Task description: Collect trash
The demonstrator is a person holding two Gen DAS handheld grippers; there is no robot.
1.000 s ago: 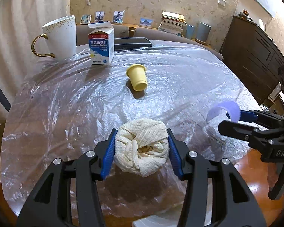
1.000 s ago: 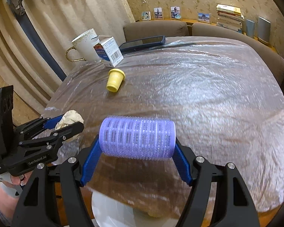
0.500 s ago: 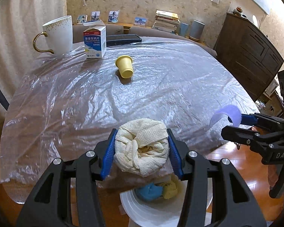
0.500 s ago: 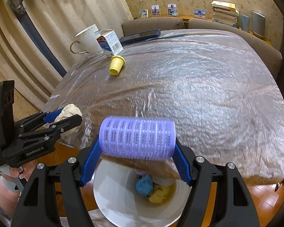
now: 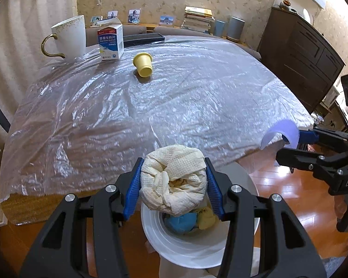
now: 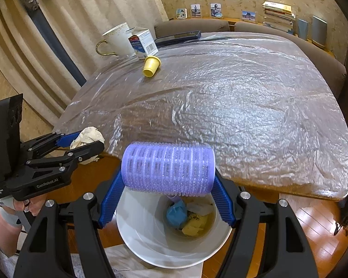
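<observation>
Pulled back past near table [image 5: 150, 106] edge since a second ago. Left gripper [image 5: 174, 183] clamping paper wad [image 5: 174, 185], right gripper [image 6: 168, 169] clamping purple hair roller [image 6: 168, 169], both over white bin [image 6: 139, 229].

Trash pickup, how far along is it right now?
Done: blue and yellow scraps lie in the white bin. In hand: left gripper clamps a crumpled paper wad, right gripper a purple hair roller, both above it. Left: a yellow plastic cup on the table.
</observation>
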